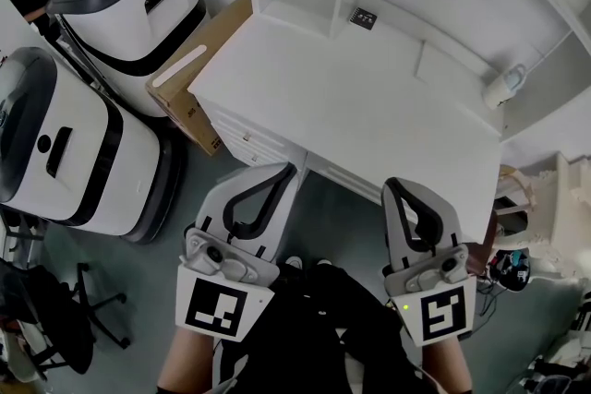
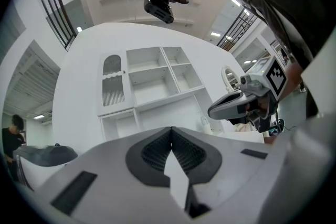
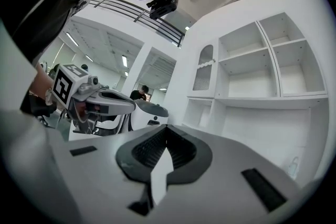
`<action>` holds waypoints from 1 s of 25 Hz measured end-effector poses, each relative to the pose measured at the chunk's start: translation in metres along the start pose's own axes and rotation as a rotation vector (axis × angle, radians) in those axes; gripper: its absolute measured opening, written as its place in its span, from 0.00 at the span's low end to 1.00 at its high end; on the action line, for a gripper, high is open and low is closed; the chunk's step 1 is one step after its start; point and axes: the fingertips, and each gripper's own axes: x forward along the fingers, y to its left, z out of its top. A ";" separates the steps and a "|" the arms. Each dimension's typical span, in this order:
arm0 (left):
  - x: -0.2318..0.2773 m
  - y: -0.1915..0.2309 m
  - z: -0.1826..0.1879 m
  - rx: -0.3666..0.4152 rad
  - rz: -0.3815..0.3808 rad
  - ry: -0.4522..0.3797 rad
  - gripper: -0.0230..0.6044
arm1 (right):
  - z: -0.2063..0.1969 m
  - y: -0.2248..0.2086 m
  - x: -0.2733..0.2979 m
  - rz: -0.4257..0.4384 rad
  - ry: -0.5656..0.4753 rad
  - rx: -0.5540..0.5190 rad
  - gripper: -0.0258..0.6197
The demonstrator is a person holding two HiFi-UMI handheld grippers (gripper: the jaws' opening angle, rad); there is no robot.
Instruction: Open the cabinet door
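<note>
A: Marker cubes (image 1: 217,307) closest to lens. Left claw (image 1: 282,171) and right claw (image 1: 397,187) side by side, pointing level, hanging at near edge of white worktop (image 1: 369,106). Claw state?

B: Both fully closed, pads together, nothing between them.

A: Cabinet door?

B: Arched louvred door (image 2: 111,81), top of left column in white shelf unit (image 2: 157,76) at back of worktop. Looks flush with frame. Well apart from both claws.

A: Rest of scene?

B: Small black item (image 1: 362,17) by shelf unit base, small white object (image 1: 503,88) at right edge; can't tell what. Drawer fronts (image 1: 245,138) under left end. White-and-black machines (image 1: 120,5) plus cardboard box (image 1: 199,74) on floor, left side.
</note>
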 end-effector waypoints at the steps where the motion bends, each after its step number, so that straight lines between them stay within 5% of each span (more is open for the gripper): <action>1: 0.000 0.001 0.000 0.001 -0.008 -0.003 0.03 | 0.001 0.001 0.000 -0.008 0.001 0.000 0.04; 12: 0.013 0.005 -0.009 -0.016 -0.037 -0.020 0.03 | -0.002 -0.010 0.005 -0.048 0.017 -0.011 0.04; 25: 0.072 0.026 -0.016 -0.023 0.031 -0.005 0.03 | -0.018 -0.064 0.047 0.018 -0.017 -0.003 0.04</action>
